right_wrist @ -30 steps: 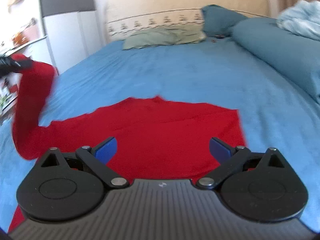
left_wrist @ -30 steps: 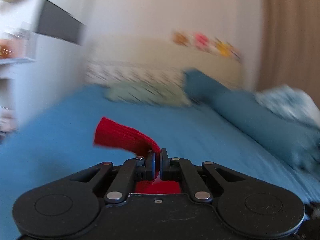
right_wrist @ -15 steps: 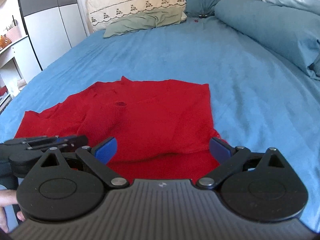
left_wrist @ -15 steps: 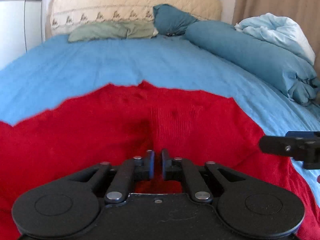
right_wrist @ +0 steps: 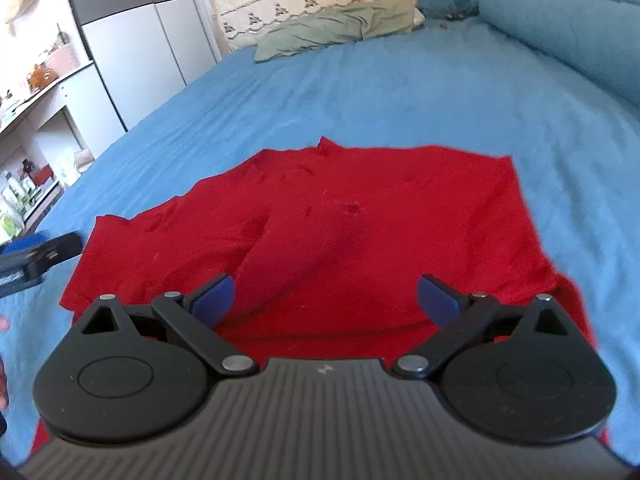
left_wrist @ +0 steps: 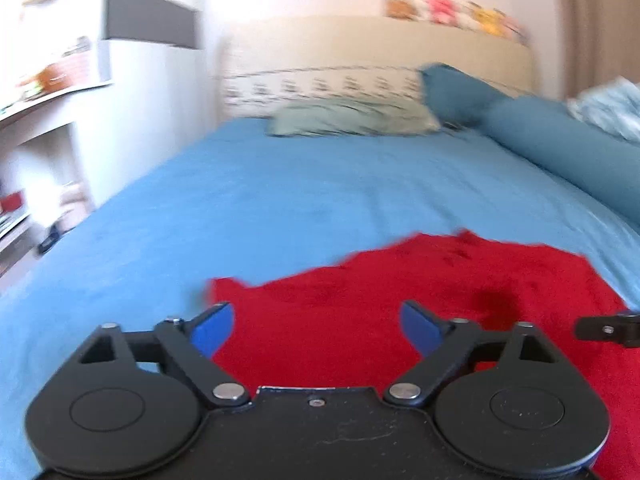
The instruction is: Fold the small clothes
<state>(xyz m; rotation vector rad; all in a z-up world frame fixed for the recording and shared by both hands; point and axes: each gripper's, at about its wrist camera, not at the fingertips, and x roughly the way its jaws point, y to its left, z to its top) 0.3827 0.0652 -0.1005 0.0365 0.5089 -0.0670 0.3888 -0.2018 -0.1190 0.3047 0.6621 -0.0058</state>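
blue bed [right_wrist: 400, 92], beige headboard [left_wrist: 360, 40], white wardrobe [right_wrist: 132, 40]

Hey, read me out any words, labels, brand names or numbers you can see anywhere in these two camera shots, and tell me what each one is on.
No readable text in either view.
right gripper: a small pale mark on its grey housing, a symbol, not letters.
shelf items: labels too small to read.
headboard: a stitched pattern, not lettering.
red garment: no print or tag showing.
Left wrist view: motion-blurred; nothing legible.
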